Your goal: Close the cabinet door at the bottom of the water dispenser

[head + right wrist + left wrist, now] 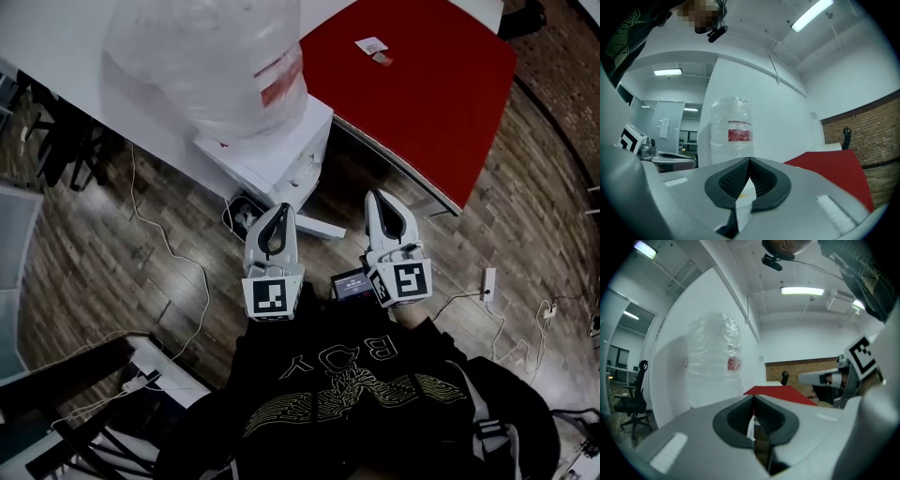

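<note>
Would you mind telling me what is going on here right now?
A person stands over a white water dispenser topped with a plastic-wrapped bottle, next to a red table. The left tool and right tool are both shut and empty. They are held side by side in front of the dispenser, and neither touches it.

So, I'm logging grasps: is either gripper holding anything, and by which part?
Nothing is held: the left gripper and the right gripper both have their jaws closed together, empty.
</note>
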A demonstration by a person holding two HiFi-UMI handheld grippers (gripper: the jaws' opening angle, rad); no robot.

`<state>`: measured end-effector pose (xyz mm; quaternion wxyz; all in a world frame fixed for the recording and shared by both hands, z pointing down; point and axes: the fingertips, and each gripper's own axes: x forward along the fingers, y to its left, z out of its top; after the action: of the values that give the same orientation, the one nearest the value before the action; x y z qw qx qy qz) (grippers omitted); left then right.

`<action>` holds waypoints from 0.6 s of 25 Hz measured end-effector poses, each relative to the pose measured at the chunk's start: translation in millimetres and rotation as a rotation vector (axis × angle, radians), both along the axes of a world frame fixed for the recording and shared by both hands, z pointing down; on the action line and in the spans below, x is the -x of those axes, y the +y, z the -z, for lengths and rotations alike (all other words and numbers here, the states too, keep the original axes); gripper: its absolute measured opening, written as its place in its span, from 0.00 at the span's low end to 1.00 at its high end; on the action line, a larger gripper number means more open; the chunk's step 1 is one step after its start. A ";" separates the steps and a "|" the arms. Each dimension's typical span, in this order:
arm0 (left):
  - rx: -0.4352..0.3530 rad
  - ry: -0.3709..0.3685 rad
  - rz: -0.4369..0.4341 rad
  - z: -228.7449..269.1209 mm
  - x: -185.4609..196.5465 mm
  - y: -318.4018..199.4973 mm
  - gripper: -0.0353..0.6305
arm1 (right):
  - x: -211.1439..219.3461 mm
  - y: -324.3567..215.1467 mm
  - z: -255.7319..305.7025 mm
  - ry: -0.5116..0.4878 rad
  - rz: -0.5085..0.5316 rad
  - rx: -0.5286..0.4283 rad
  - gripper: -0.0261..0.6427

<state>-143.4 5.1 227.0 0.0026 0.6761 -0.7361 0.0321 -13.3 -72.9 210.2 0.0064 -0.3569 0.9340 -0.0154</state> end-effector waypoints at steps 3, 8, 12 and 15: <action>0.021 0.010 -0.059 -12.8 8.0 -9.0 0.06 | 14.0 -8.4 -9.2 0.018 -0.038 0.010 0.04; 0.137 0.020 -0.196 -67.1 -4.0 -29.5 0.06 | 24.0 -20.0 -33.8 0.010 -0.082 0.039 0.04; 0.297 0.017 -0.269 -144.3 -22.2 -48.4 0.06 | 25.0 -40.8 -58.1 0.035 -0.083 0.065 0.04; 0.420 0.027 -0.286 -208.2 -24.0 -58.3 0.06 | 25.0 -59.4 -86.1 0.050 -0.087 0.094 0.04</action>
<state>-119.4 -53.3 435.1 0.1485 0.7583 -0.6100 0.1754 -38.3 -132.3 296.3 -0.0332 -0.3972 0.9158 -0.0501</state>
